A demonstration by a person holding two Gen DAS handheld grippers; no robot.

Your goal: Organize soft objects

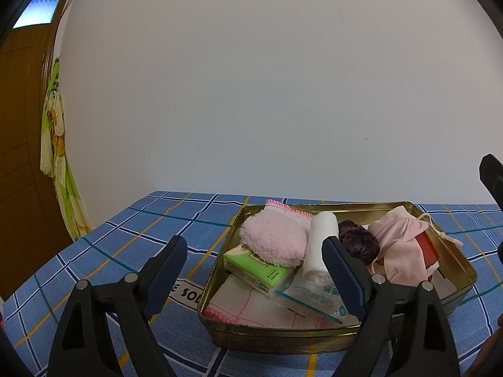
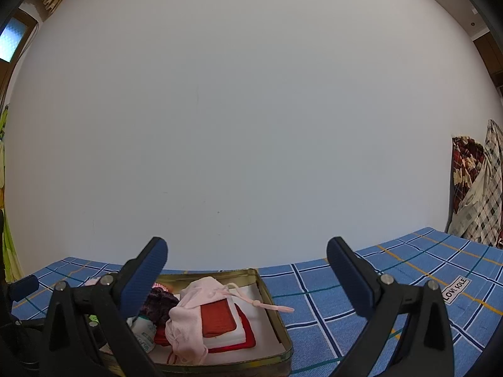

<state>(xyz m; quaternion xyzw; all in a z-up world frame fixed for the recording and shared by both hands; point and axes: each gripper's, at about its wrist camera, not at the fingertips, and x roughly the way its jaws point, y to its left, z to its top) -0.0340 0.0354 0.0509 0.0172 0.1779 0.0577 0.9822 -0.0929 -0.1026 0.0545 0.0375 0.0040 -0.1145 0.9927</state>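
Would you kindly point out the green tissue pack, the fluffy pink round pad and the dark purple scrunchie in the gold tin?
Green tissue pack [image 1: 257, 267], left wrist view, top face.
Fluffy pink round pad [image 1: 273, 237], left wrist view, centre.
Dark purple scrunchie [image 1: 358, 241], left wrist view, middle folds.

- The blue checked cloth [image 1: 103, 251] lies bare at lower left of the left wrist view: free passage there.
- The gold tin [image 1: 465, 270], lower centre-right, is crowded nearly wall to wall; its rim [image 2: 272, 301] blocks low sideways entry.
- In the right wrist view, bare cloth spreads lower right.
- Above the tin, only blank wall [image 1: 267, 94] behind.
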